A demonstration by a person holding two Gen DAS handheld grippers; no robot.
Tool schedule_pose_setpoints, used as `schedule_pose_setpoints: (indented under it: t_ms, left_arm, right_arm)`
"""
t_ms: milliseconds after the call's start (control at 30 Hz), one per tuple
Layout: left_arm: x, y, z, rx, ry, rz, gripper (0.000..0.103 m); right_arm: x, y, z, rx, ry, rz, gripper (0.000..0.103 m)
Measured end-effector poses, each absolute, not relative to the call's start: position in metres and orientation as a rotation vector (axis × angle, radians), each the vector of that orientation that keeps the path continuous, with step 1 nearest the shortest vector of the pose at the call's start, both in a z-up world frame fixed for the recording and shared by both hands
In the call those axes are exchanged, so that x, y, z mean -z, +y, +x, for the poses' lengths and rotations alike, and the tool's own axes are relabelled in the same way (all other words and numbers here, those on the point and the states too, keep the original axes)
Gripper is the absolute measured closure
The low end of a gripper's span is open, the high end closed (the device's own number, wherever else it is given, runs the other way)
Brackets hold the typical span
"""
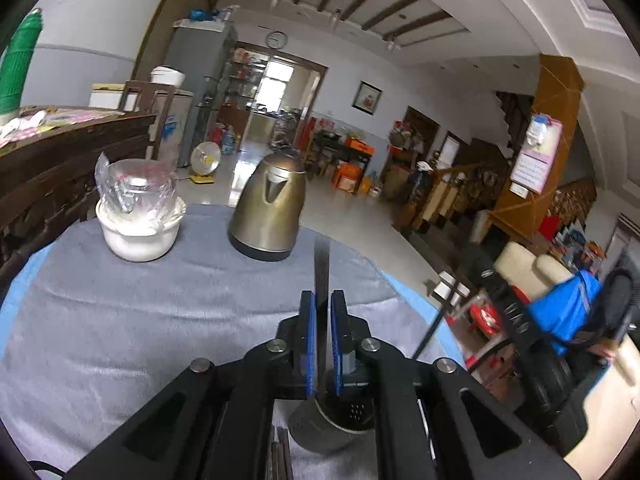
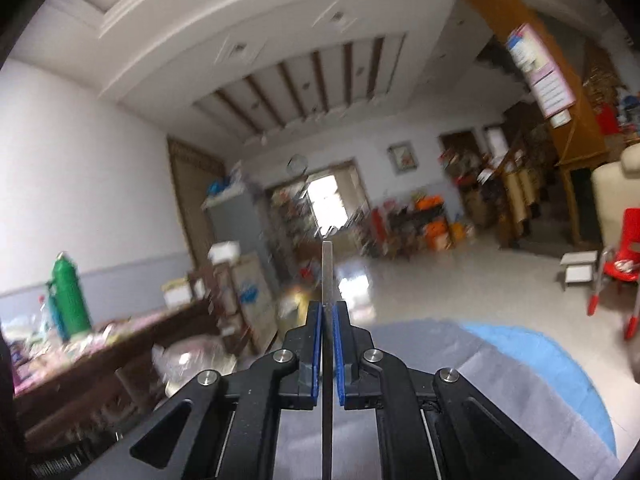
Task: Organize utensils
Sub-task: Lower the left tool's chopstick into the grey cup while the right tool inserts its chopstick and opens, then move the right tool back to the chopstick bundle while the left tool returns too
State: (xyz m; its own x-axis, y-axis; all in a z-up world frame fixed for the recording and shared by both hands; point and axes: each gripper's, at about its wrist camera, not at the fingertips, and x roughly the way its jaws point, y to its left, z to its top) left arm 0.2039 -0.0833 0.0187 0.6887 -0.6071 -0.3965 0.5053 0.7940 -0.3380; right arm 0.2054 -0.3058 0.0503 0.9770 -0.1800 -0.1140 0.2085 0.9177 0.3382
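Left tongs (image 1: 323,300) grasping dark utensil handle (image 1: 321,264), right tongs (image 2: 327,312) clenched on, seemingly, chopstick (image 2: 327,272)

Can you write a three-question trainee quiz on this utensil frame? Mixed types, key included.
1. True or false: the left gripper is shut on a dark utensil.
2. What stands beside the white bowl on the grey cloth? A) kettle B) toaster C) pan
3. Fill in: the right gripper clamps a thin ___ strip.

Key: 1 true; 2 A, the kettle; 3 metal.
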Motion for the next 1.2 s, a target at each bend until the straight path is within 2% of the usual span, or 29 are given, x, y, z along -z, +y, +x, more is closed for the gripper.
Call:
schedule_pose_setpoints:
  t_ms: [33, 100, 167, 233, 267, 300, 367, 633, 867, 1200]
  left_arm:
    - [-0.021, -0.082, 0.2, 0.635, 0.511, -0.201, 0.089]
    - [-0.028, -0.073, 0.193, 0.643, 0.495, -0.191, 0.06]
    - [-0.034, -0.06, 0.185, 0.637, 0.463, -0.193, 0.057]
    - [-0.037, -0.045, 0.181, 0.623, 0.455, -0.188, 0.056]
    - [-0.035, -0.041, 0.178, 0.612, 0.458, -0.185, 0.053]
    - [-0.033, -0.034, 0.176, 0.592, 0.466, -0.181, 0.052]
    - [-0.025, -0.023, 0.174, 0.556, 0.496, -0.168, 0.052]
    - [0.046, 0.015, 0.176, 0.427, 0.757, -0.16, 0.051]
    - [0.091, 0.018, 0.16, 0.405, 0.899, -0.135, 0.051]
    - [0.106, 0.012, 0.137, 0.44, 0.941, -0.071, 0.048]
  right_arm:
    - [-0.05, -0.308, 0.203, 0.173, 0.091, 0.364, 0.096]
    - [-0.044, -0.317, 0.198, 0.13, 0.125, 0.379, 0.095]
    - [-0.042, -0.331, 0.186, 0.085, 0.169, 0.411, 0.094]
    - [-0.036, -0.342, 0.166, 0.042, 0.188, 0.451, 0.089]
    - [-0.035, -0.346, 0.158, 0.018, 0.195, 0.482, 0.077]
    - [-0.034, -0.351, 0.147, 0.005, 0.193, 0.504, 0.059]
    - [-0.029, -0.356, 0.127, -0.023, 0.162, 0.549, 0.04]
    - [-0.006, -0.36, 0.082, -0.013, 0.226, 0.59, 0.043]
    - [0.035, -0.343, 0.076, -0.038, 0.432, 0.59, 0.043]
    - [0.104, -0.273, 0.124, -0.152, 0.743, 0.553, 0.063]
